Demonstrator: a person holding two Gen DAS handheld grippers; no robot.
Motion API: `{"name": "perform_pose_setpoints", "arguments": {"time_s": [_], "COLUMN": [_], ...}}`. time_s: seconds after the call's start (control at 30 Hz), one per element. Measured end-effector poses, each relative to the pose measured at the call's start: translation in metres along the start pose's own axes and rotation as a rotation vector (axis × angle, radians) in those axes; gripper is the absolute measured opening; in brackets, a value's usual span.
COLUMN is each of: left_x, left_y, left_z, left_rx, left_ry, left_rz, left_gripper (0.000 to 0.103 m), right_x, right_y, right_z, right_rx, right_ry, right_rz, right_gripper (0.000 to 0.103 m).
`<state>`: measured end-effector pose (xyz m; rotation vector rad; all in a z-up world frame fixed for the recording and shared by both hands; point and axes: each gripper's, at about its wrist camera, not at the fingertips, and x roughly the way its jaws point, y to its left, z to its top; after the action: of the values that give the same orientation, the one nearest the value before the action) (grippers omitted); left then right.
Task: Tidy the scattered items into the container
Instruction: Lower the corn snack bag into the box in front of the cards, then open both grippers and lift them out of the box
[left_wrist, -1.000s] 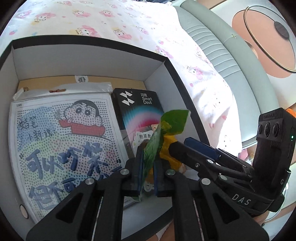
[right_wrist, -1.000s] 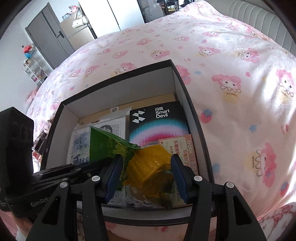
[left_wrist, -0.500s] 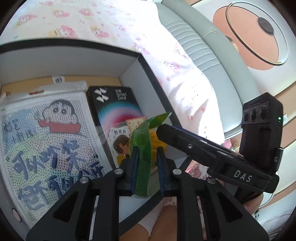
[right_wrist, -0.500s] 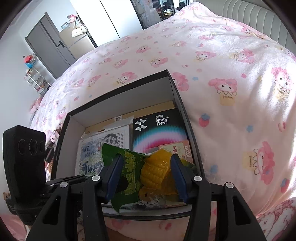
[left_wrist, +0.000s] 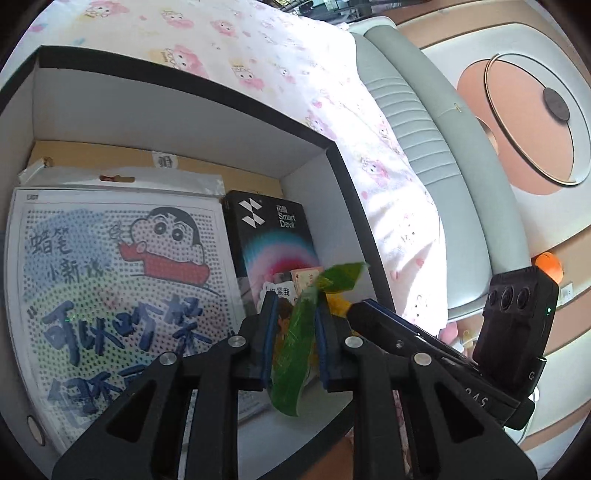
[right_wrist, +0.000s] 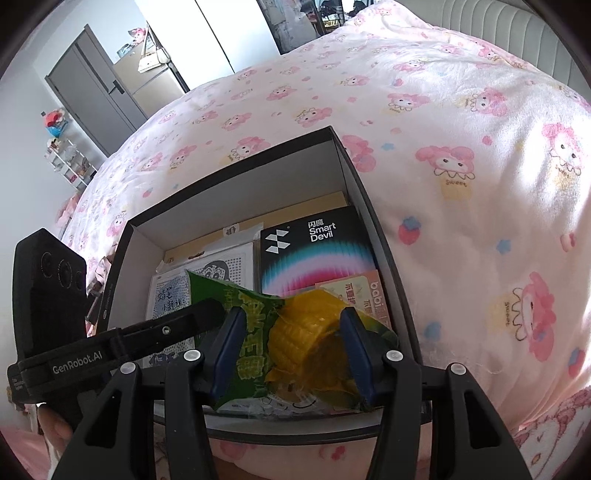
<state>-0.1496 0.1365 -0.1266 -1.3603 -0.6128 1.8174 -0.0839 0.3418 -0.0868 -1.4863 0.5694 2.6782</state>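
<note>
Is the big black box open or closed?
Open. The black box has no lid on it, so you can look straight in and see the cartoon sheet and the Smart Devil pack lying inside.

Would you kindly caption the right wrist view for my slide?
Right gripper holds a packaged corn cob over the open box on the bed; left gripper alongside.

Box (right_wrist: 354, 173) floor crowded, open above.

Our right tool (right_wrist: 291, 350) points steeply down, its pads pressing what it carries; our left tool (left_wrist: 295, 341) stands slightly parted, angled down.
</note>
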Motion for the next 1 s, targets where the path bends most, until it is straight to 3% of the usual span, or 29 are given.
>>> {"name": "perform_pose_setpoints", "arguments": {"time_s": [0.17,0.3,0.4,0.57,0.73,0.87,1.0], "left_x": [-0.028,-0.039,-0.022,0.008,0.026,0.027,0.021], "left_y": [-0.012,-0.004,0.003,-0.014,-0.028,-0.028,-0.027], "left_z": [-0.003,-0.001,0.005,-0.002,-0.013,-0.015,-0.015], "left_rx": [0.032,0.000,-0.022,0.080,0.137,0.116,0.107], "left_ry": [-0.110,-0.170,-0.097,0.013,0.077,0.087,0.072], "left_rz": [-0.065,-0.075,-0.038,0.067,0.063,0.038,0.042], "left_gripper": [0.017,0.017,0.017,0.017,0.017,0.017,0.017], "right_x": [-0.021,-0.018,-0.010,0.003,-0.011,-0.022,-0.015], "right_y": [-0.008,-0.010,0.001,0.001,-0.010,-0.017,-0.015], "right_z": [0.003,0.006,0.004,0.004,0.004,0.006,0.005], "right_rx": [0.026,0.017,-0.048,-0.011,0.033,0.048,0.039], "right_ry": [-0.074,-0.048,-0.027,0.003,-0.014,-0.044,-0.020], "right_rz": [0.002,0.016,0.089,0.048,0.045,0.020,0.017], "right_gripper": [0.049,0.049,0.049,0.049,0.049,0.049,0.049]}}
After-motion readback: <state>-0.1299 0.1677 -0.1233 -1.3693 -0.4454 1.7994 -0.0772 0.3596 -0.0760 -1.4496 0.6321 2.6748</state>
